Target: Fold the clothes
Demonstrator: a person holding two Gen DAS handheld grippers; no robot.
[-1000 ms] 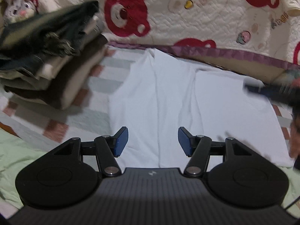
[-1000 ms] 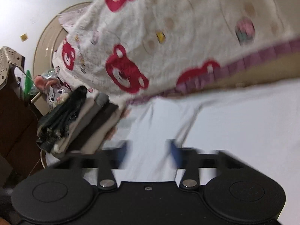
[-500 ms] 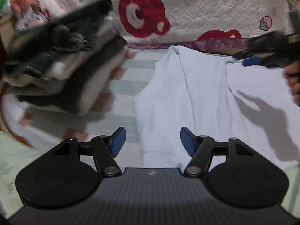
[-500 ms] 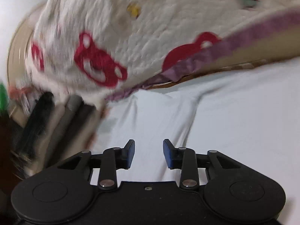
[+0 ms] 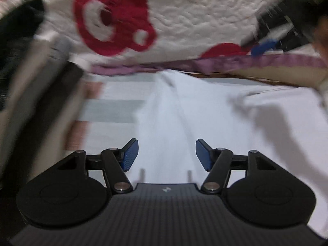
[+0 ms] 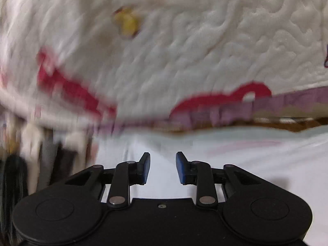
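Both grippers nearer quilt (image 5: 184, 20), white shirt (image 5: 174, 112) under L gripper (image 5: 166, 153)

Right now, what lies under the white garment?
Left of the white garment, a striped sheet shows and seems to run underneath it. Whatever else lies beneath is covered by the cloth.

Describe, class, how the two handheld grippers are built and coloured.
Both the left gripper and right gripper are matte black, with two round discs, silver pivot pins and blue ribbed pads on the fingers. The left's body is ribbed with a small white logo.
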